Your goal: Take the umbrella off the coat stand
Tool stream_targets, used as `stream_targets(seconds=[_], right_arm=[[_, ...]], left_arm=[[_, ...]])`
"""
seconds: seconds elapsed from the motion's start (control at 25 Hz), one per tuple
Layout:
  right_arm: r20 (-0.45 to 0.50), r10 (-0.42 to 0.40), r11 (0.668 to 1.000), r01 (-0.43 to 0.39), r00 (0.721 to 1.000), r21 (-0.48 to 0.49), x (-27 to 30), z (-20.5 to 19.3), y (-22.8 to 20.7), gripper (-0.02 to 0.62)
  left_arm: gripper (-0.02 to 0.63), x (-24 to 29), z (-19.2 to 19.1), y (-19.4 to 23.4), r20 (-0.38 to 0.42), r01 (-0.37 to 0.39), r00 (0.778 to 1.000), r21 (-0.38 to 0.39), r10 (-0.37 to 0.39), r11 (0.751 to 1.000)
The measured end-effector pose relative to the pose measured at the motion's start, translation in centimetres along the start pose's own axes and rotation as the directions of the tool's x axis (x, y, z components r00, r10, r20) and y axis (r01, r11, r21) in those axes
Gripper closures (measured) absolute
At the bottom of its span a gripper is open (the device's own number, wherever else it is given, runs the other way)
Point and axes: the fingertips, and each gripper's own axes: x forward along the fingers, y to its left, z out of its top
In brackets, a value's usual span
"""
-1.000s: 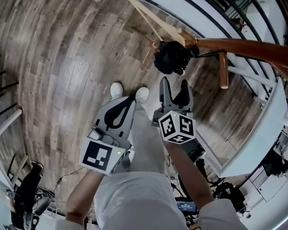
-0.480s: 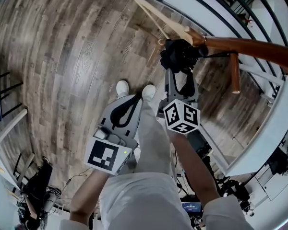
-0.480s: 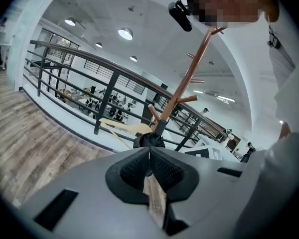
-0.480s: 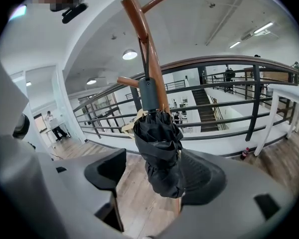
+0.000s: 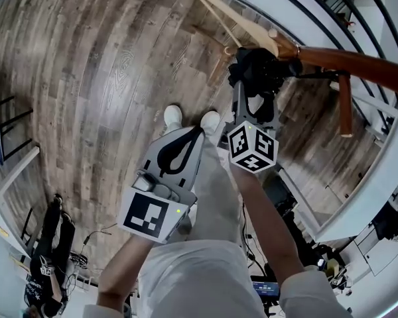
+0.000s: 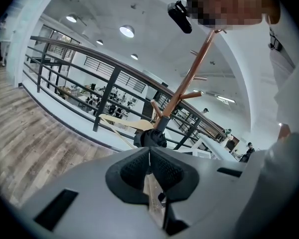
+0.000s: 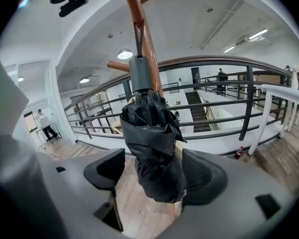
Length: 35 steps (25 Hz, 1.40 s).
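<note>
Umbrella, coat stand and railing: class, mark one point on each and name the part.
Umbrella (image 7: 154, 153), right gripper view, on the folded black fabric.
Coat stand (image 5: 358, 62), head view, on the brown wooden pole.
Railing (image 7: 248, 103), right gripper view, on a dark upright post.

Finds umbrella (image 7: 152, 143) hanging by its strap from coat stand (image 7: 132, 1), close against the front of the pole. Places its lower end between the opening jaws of right gripper (image 7: 154, 176), nearer the right-hand pad, clear of the left-hand one. Locates left gripper (image 5: 198, 134) to the left of the right one, short of the umbrella. Notes railing (image 7: 249, 98) behind the stand, floor (image 5: 86, 78) beneath, and the person's shoes (image 5: 174, 116) on the floor under both grippers.
</note>
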Motion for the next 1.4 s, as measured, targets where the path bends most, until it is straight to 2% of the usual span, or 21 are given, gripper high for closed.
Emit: stream_targets(seconds=[0.2, 0.4, 0.6, 0.76, 1.4], right_arm=[[0.015, -0.021, 0.999, 0.022, 1.000, -0.035, 2.0, -0.2, 0.1, 0.256], [-0.011, -0.041, 0.997, 0.040, 0.999, -0.062, 5.3, -0.7, 0.6, 0.257], [-0.025, -0.086, 0.992, 0.083, 0.996, -0.099, 5.9, 0.1, -0.2, 0.259], [-0.041, -0.102, 0.991, 0.098, 0.994, -0.096, 6.1, 0.0, -0.5, 0.296], [-0.081, -0.039, 0.999, 0.036, 0.996, -0.039, 3.6, -0.1, -0.1, 0.322]], left_arm=[[0.581, 0.1, -0.7, 0.3, -0.011, 0.007, 1.000, -0.008, -0.007, 1.000], [0.581, 1.4, -1.2, 2.3, -0.044, 0.010, 0.999, -0.024, -0.011, 1.000], [0.581, 1.7, -1.0, 1.4, -0.046, 0.013, 0.999, -0.016, -0.014, 1.000], [0.581, 2.1, -1.1, 1.2, -0.043, 0.017, 0.999, -0.015, -0.017, 1.000], [0.581, 1.8, -0.4, 0.0, -0.037, 0.021, 0.999, -0.010, -0.021, 1.000]])
